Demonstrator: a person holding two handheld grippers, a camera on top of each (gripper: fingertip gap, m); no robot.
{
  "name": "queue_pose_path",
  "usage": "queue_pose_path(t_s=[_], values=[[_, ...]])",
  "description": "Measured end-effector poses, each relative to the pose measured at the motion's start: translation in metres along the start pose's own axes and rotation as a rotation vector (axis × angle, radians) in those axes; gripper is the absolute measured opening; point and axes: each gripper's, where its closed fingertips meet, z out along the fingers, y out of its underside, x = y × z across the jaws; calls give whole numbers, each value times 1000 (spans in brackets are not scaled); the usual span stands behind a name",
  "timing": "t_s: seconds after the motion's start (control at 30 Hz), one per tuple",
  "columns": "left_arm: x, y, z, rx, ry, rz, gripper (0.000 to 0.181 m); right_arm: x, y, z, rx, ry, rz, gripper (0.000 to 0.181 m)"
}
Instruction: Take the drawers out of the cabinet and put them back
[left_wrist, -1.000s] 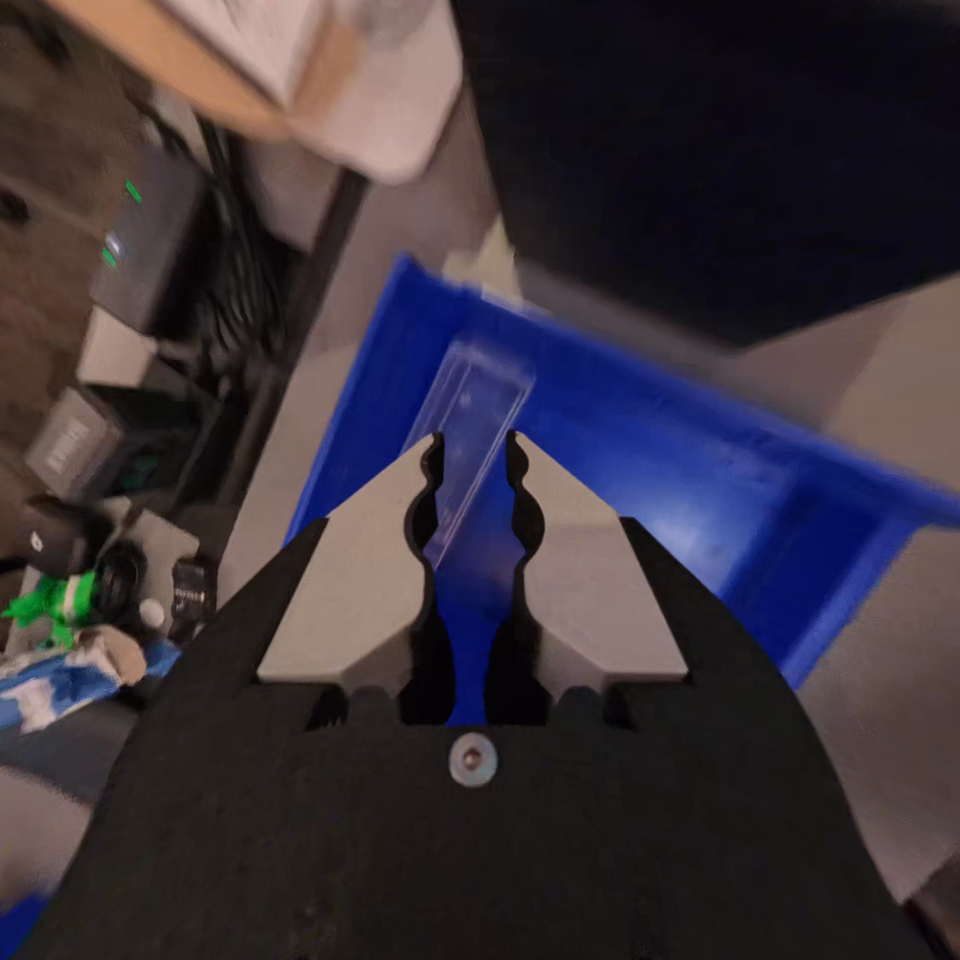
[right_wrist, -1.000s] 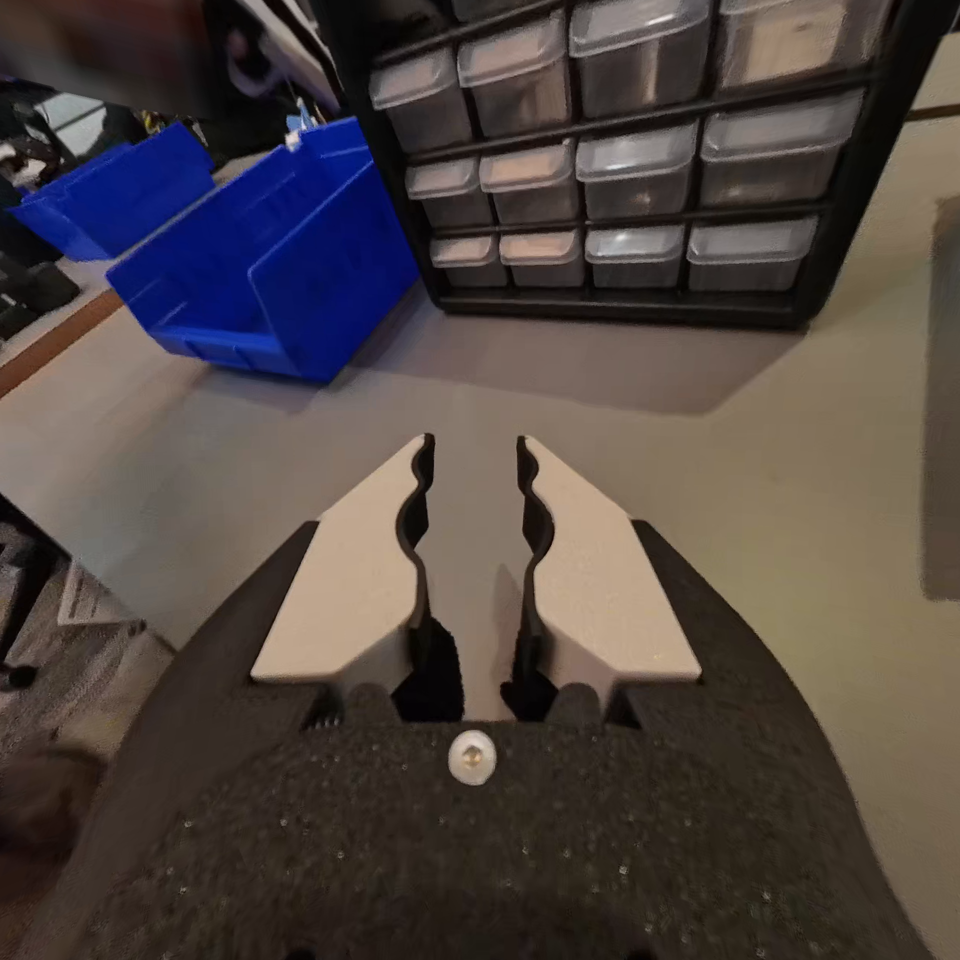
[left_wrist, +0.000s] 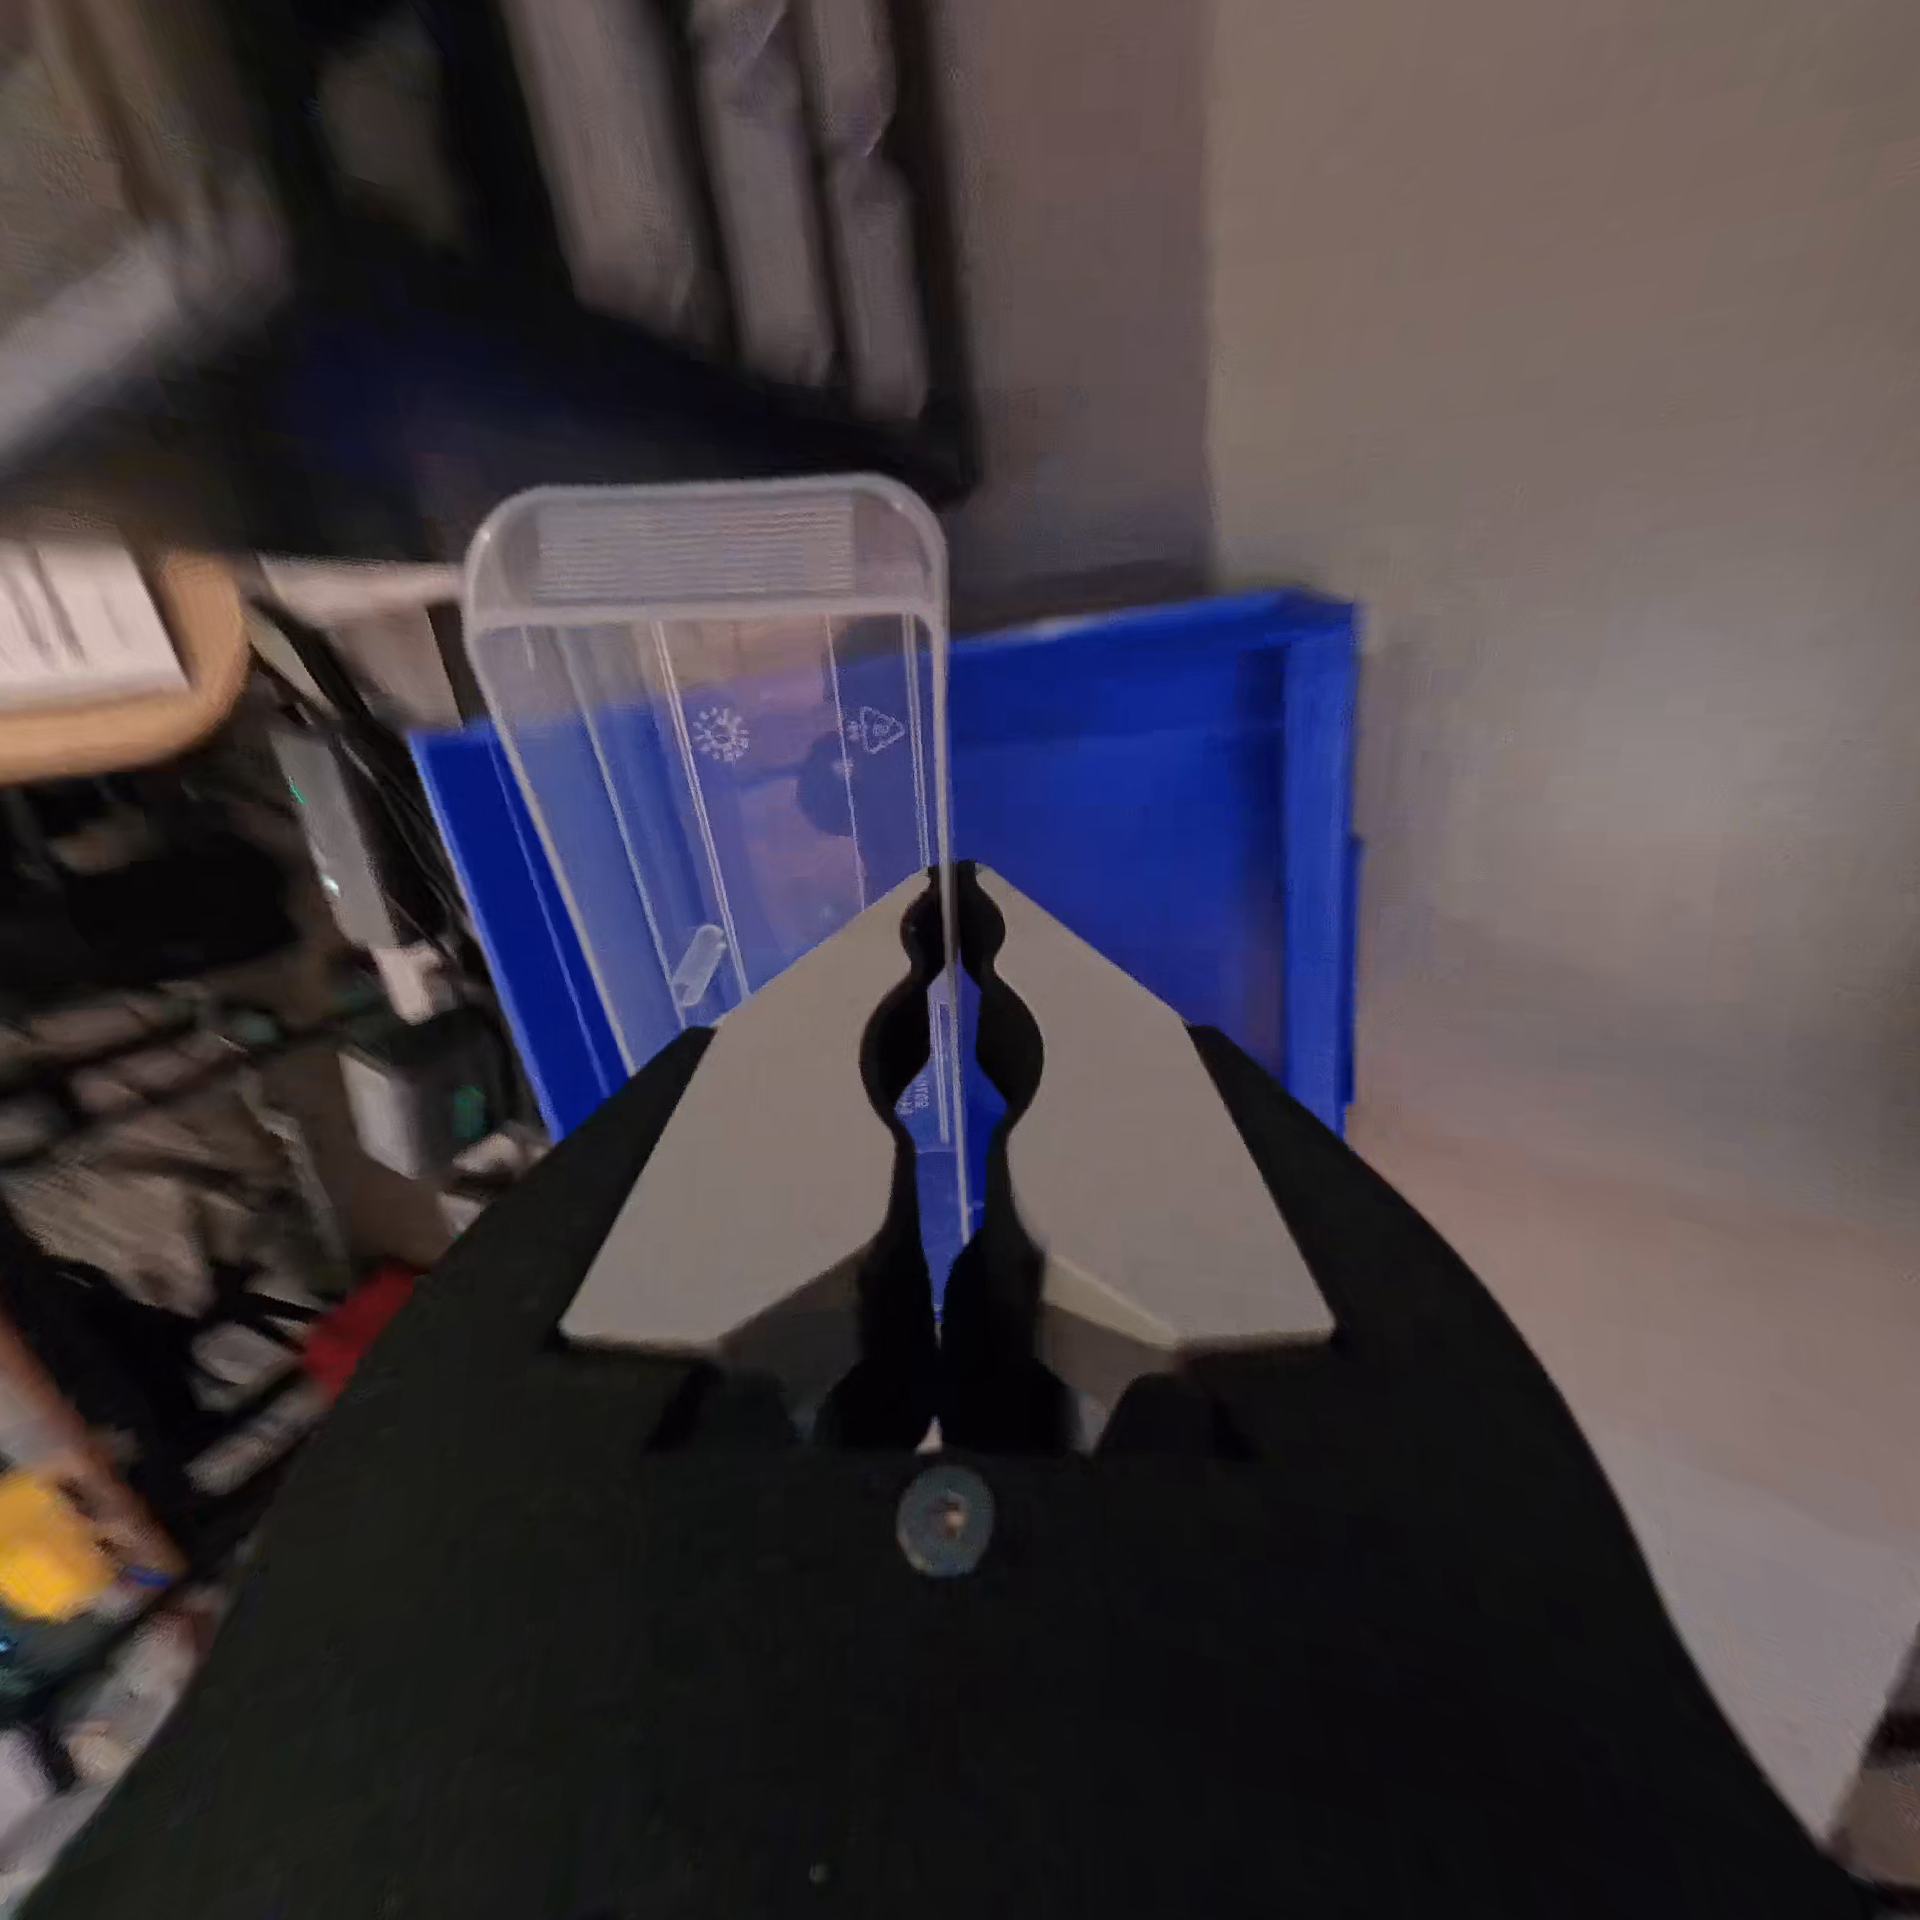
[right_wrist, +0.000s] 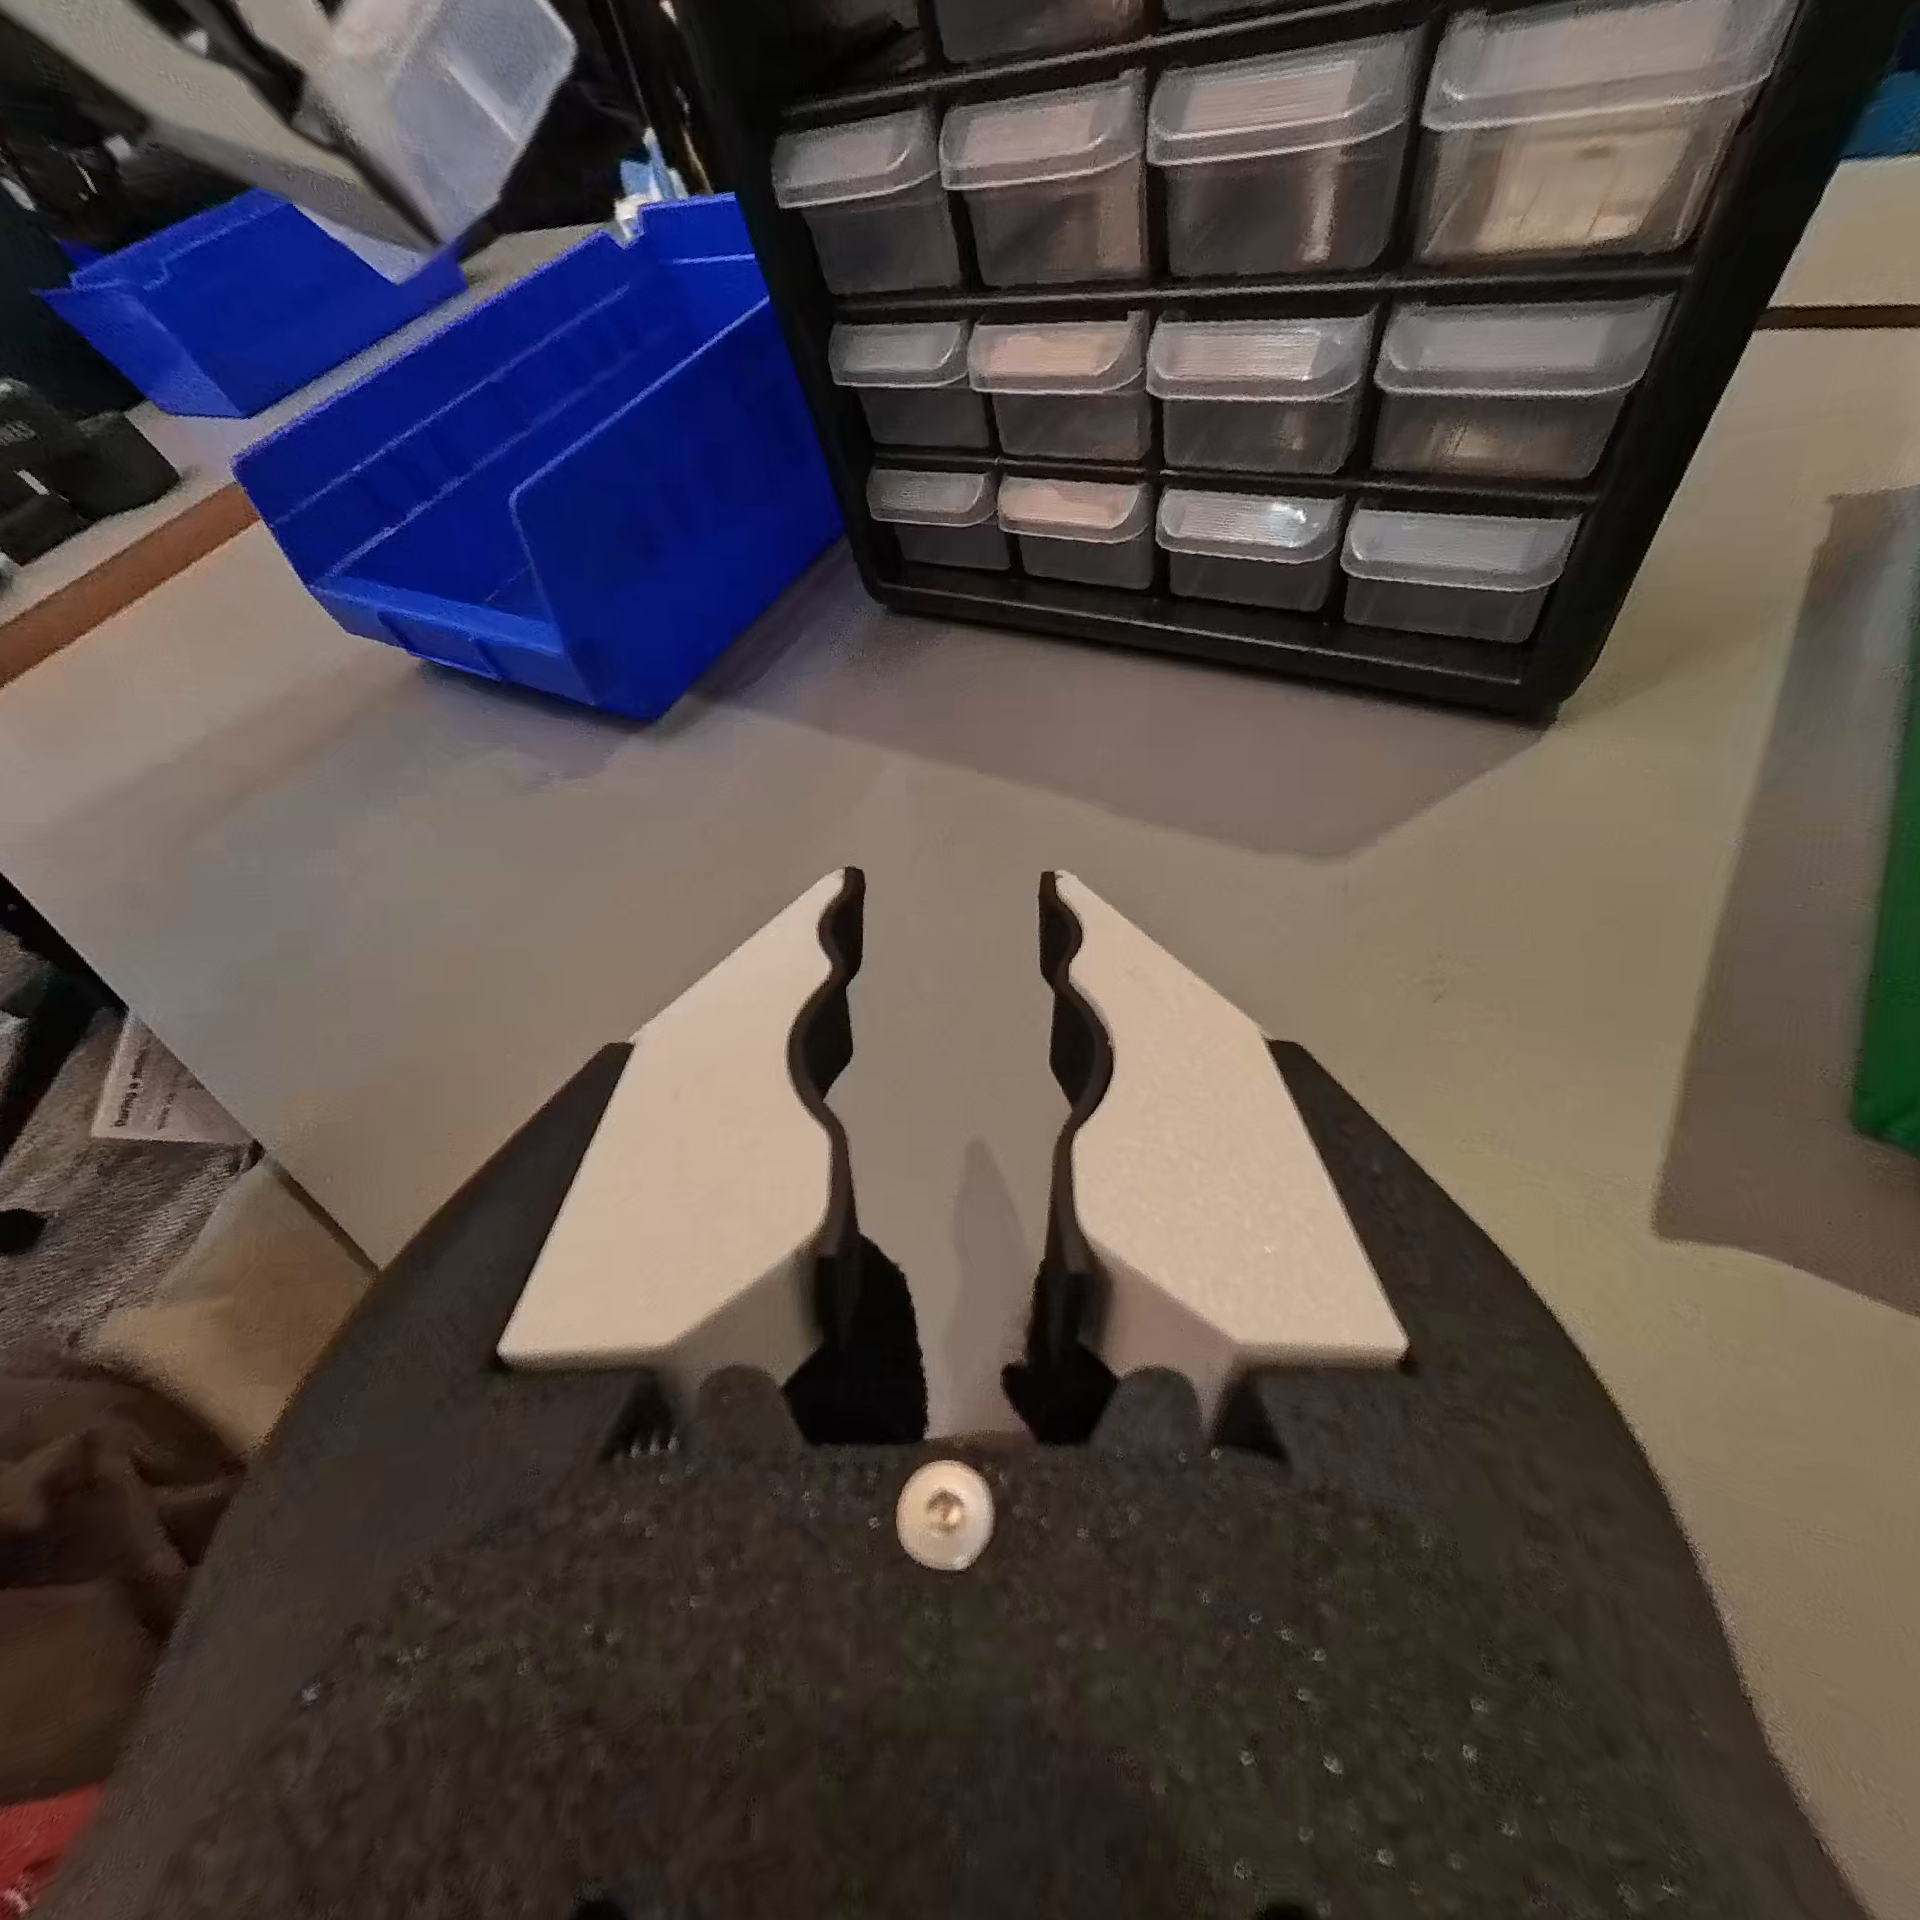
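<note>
The left gripper (left_wrist: 943, 883) is pinching one thin side wall of a small clear plastic drawer (left_wrist: 717, 748), its two pale grey fingers (left_wrist: 769, 1132) pressed almost together on that wall. The drawer is hanging in the air above an open blue plastic bin (left_wrist: 1143, 790) sitting on the pale grey desk (left_wrist: 1558, 935); the bin's near part is lying hidden behind the fingers. The left wrist view is smeared (the dark shapes above the drawer are too blurred to name), and the clutter at its left edge is hard to make out.

In the right wrist view the same drawer (right_wrist: 457, 94) is showing at the top left corner, cut off by the frame and blurred. The right gripper (right_wrist: 951, 894) is hovering low over the desk (right_wrist: 520, 935) with its fingers (right_wrist: 707, 1143) spread and nothing between them. Ahead, a black cabinet of clear plastic drawers (right_wrist: 1247, 384) is standing on the desk, its upper rows cut off. The blue bin (right_wrist: 561, 499) is sitting just left of it, and a second blue bin (right_wrist: 239, 301) is lying farther back, partly covered by the raised drawer. A green thing (right_wrist: 1886, 914) at the right edge is being cropped.
</note>
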Motion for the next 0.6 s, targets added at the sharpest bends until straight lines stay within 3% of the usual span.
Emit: queue_pose_path(t_s=[0.1, 0.2, 0.27, 0.37, 0.47, 0.6], values=[[41, -53, -10, 22, 3, 264, 0, 2, -4, -1, 5, -9, 34, 33], [103, -97, 8, 52, 132, 503, 0, 3, -8, -7, 19, -20, 84, 33], [129, -99, 34, -28, 175, 684, 0, 4, -9, -10, 27, -25, 107, 33], [140, -100, 70, -80, 209, 892, 0, 4, -8, -13, 21, -45, 114, 34], [143, -104, 88, -46, 296, 1026, 0, 4, -11, -16, 29, -44, 96, 34], [136, -104, 106, -63, 299, 1268, 0, 8, -8, -18, 13, -23, 79, 34]])
